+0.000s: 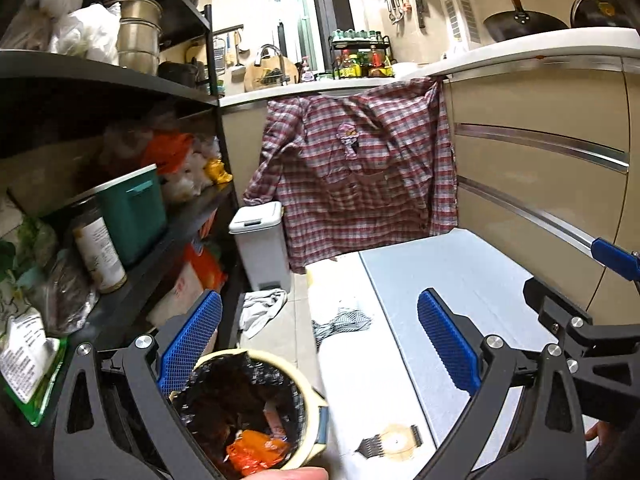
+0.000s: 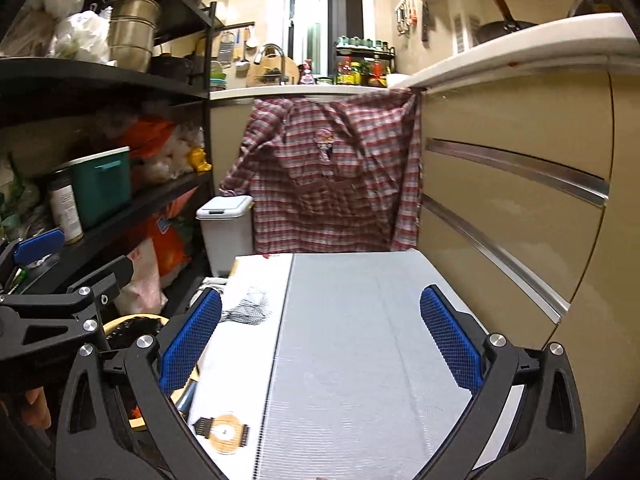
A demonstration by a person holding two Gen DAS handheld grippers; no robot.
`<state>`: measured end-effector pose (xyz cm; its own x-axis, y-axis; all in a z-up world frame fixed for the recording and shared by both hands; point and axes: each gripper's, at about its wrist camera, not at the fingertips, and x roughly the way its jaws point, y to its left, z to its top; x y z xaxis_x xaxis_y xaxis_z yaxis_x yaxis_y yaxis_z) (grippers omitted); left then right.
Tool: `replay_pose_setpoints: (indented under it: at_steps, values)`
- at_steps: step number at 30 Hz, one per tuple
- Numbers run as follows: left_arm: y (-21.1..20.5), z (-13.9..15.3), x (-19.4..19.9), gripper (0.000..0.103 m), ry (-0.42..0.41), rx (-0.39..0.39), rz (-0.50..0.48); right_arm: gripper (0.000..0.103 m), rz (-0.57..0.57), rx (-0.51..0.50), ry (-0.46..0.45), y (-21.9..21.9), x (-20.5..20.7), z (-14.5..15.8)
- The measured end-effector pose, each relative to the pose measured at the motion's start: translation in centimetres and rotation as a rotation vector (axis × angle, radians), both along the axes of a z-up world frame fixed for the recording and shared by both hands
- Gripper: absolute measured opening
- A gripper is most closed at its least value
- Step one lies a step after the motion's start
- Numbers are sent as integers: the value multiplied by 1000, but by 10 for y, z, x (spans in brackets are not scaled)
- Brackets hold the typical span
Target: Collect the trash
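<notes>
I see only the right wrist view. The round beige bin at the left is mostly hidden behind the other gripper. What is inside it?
Observer: The left wrist view looks into the round beige bin: it has a black liner, and an orange wrapper lies on dark trash.
Operator: Is the left gripper shut on something?
Observer: No, the left gripper is wide open; the bin rim sits by its left finger.
Operator: And the floor?
Observer: A crumpled pale cloth lies on the tiles before the white lidded bin.

A narrow home kitchen was shown. A white countertop [image 1: 360, 84] with a curved tap [image 1: 269, 53], a black wok [image 1: 524, 26] and hung utensils [image 1: 398, 4] was seen, opposite black shelving [image 2: 100, 76] stacked with steel pots [image 2: 132, 32].
</notes>
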<state>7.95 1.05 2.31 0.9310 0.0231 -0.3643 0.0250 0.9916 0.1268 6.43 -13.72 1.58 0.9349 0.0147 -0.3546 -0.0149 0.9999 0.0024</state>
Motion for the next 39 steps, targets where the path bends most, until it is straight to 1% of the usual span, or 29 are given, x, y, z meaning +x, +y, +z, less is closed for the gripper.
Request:
replay_pose_setpoints:
  at_steps: [9, 13, 21, 27, 39]
  values:
    - [-15, -8, 16, 95, 7, -20, 5, 98, -18, -42, 2, -14, 3, -13]
    - [-16, -10, 18, 95, 15, -27, 4, 98, -21, -35, -1, -15, 2, -13]
    - [-17, -9, 17, 95, 9, -31, 4, 98, -29, -38, 8, -13, 2, -16]
    - [-13, -7, 18, 95, 13, -56, 14, 98, -31, -41, 7, -12, 3, -16]
    - [-18, -8, 17, 95, 7, -48, 18, 98, -33, -42, 8, -13, 4, -16]
